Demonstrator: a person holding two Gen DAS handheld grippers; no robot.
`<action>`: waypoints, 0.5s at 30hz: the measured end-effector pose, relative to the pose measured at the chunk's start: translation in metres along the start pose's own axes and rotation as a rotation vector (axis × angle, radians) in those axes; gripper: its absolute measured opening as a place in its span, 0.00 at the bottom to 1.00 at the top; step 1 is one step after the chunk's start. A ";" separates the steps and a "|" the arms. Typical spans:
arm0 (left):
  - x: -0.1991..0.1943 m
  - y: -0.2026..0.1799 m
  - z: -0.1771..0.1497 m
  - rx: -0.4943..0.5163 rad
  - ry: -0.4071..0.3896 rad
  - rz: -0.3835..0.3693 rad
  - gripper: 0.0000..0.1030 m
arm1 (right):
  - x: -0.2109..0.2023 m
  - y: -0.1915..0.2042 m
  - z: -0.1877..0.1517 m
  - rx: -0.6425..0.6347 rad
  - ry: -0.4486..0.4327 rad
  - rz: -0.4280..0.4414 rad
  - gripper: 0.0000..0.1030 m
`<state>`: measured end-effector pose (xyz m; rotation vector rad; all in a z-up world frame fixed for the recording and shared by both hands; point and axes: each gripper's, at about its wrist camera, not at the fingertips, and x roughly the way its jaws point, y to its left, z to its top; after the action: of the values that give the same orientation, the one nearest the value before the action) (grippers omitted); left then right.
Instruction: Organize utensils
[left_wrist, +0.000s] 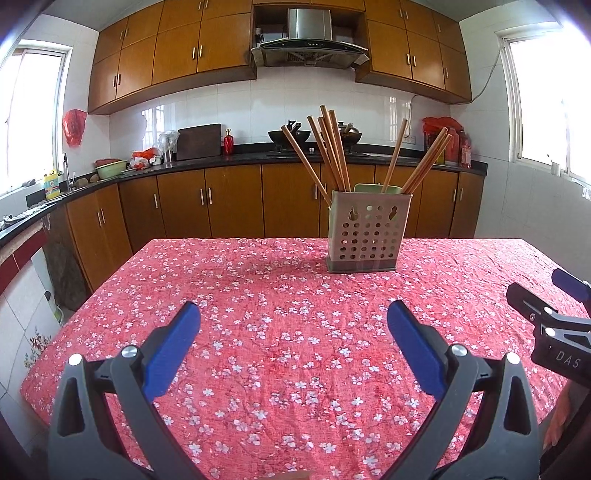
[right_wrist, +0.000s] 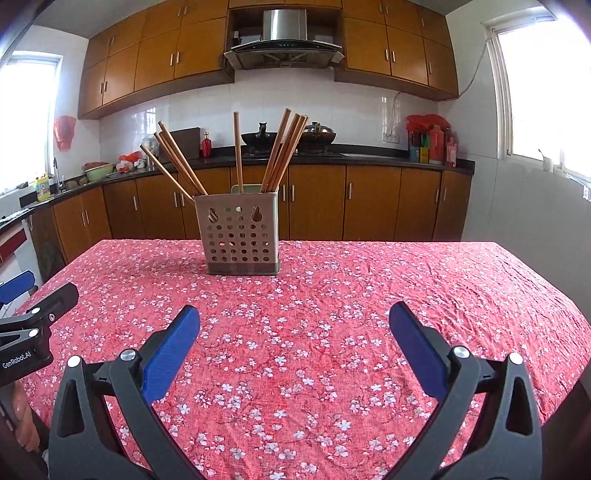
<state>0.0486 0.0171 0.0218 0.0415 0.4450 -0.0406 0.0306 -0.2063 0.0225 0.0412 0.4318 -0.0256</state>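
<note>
1. We see a table (left_wrist: 110, 295) with a red cloth (left_wrist: 280, 332) on it, and the cloth has small white flowers all over

2. A metal holder (left_wrist: 364, 232) with round holes stands upright on the far part of the table

3. Wooden chopsticks (left_wrist: 332, 147) stand in the holder and lean out to the left and to the right, like a fan

4. One chopstick (right_wrist: 238, 151) stands almost straight up in the middle

5. Our left gripper (left_wrist: 293, 321) is wide open and holds nothing, with its blue pads (left_wrist: 171, 347) far apart above the near part of the cloth

6. Our right gripper (right_wrist: 294, 323) is wide open too, and it also holds nothing

7. Both grippers are well apart from the holder, which sits farther away on the table

8. In the left wrist view the holder is a bit to the right, and the right gripper shows at the right edge

9. In the right wrist view the holder (right_wrist: 242, 234) is a bit to the left, and the left gripper (right_wrist: 22, 295) shows at the left edge

10. Behind the table we see brown cupboards (left_wrist: 236, 199), a dark counter (left_wrist: 207, 162) and a wok (left_wrist: 289, 136) on the stove
</note>
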 end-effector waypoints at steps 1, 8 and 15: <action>0.000 0.000 0.000 0.000 0.001 -0.001 0.96 | 0.000 0.000 0.000 -0.001 0.000 0.000 0.98; 0.001 -0.001 -0.001 -0.002 0.003 -0.001 0.96 | 0.000 -0.001 0.000 -0.001 0.002 0.001 0.98; 0.001 -0.001 -0.001 0.000 0.003 0.000 0.96 | 0.000 -0.001 0.000 0.000 0.002 0.001 0.98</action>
<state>0.0491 0.0163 0.0204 0.0413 0.4476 -0.0407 0.0307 -0.2076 0.0222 0.0417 0.4337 -0.0247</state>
